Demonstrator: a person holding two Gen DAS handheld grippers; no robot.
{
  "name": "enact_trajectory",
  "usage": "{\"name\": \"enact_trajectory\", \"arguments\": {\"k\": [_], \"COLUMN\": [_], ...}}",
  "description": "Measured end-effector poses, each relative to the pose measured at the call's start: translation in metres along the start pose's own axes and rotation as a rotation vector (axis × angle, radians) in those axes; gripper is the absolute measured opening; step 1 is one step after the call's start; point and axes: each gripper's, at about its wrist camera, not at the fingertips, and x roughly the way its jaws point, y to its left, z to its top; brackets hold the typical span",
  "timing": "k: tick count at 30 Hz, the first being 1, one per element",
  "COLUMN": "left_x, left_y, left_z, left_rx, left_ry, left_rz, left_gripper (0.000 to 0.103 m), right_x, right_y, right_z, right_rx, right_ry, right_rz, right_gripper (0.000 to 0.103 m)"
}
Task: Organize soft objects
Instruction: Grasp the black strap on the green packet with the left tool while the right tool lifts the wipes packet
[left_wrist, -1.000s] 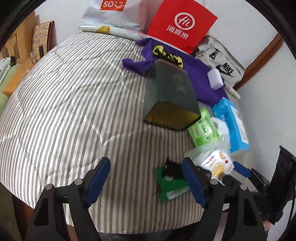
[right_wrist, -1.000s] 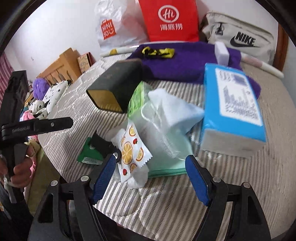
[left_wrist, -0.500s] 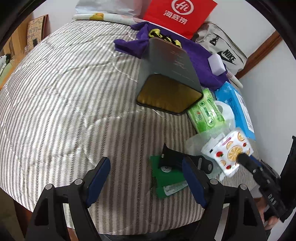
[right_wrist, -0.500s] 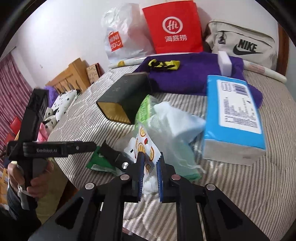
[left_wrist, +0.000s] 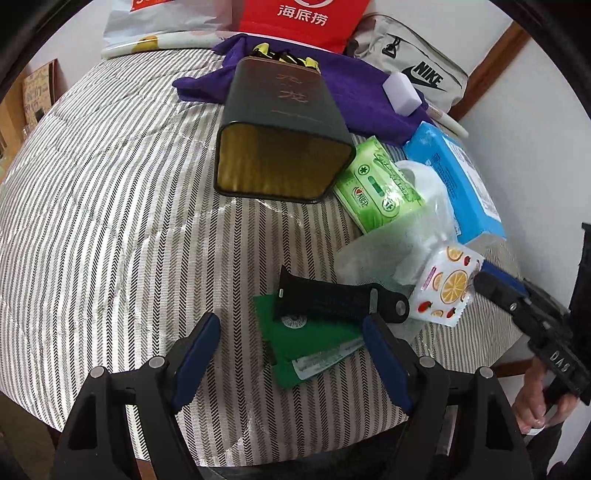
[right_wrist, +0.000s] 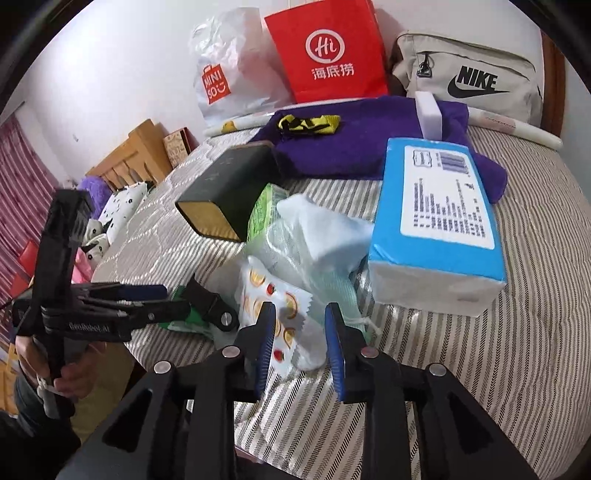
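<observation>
**Right gripper reopened around the fruit-print packet**

The right gripper (right_wrist: 301, 341), wide apart a second earlier and pinched nearly shut half a second ago, parted again to a narrow gap, its blue pads either side of the fruit-print packet (right_wrist: 273, 314). The left gripper (left_wrist: 291, 354) moved forward and lower over the striped bedspread (left_wrist: 110, 221); the dark tin (left_wrist: 284, 140), green wipes pack (left_wrist: 376, 184) and black strap (left_wrist: 340, 299) came much closer in its view. Its fingers kept their wide spread, and the green card (left_wrist: 306, 343) ended up between them.
</observation>
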Motion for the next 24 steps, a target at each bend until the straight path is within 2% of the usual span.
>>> {"name": "enact_trajectory", "arguments": {"k": [5,7,9,14,16,17,24], "left_x": [0.001,0.002,0.002,0.002,0.002,0.001,-0.001], "left_y": [0.002,0.002,0.002,0.004,0.007,0.009,0.012], "left_z": [0.002,0.003,0.002,0.004,0.004,0.004,0.002], "left_rx": [-0.009,-0.013,-0.012,-0.029,-0.050,-0.056,-0.055], "left_ry": [0.002,0.002,0.003,0.007,0.008,0.008,0.003], "left_rz": [-0.006,-0.008,-0.007,-0.016,-0.026,-0.031,-0.038], "left_gripper": [0.078,0.078,0.078,0.078,0.078,0.078,0.079], "right_x": [0.001,0.000,0.002,0.011,0.010,0.008,-0.004], "right_y": [0.012,0.016,0.013,0.004,0.007,0.009,0.016], "right_z": [-0.001,-0.002,-0.001,0.002,0.002,0.003,0.002], "right_rx": [-0.061,-0.078,-0.066,-0.028,-0.054,-0.069,-0.094], "right_ry": [-0.002,-0.003,-0.005,0.016,-0.003,-0.012,-0.036], "right_rz": [0.005,-0.002,-0.003,0.000,-0.009,-0.012,0.050], "right_gripper": [0.028,0.031,0.036,0.036,0.029,0.016,0.008]}}
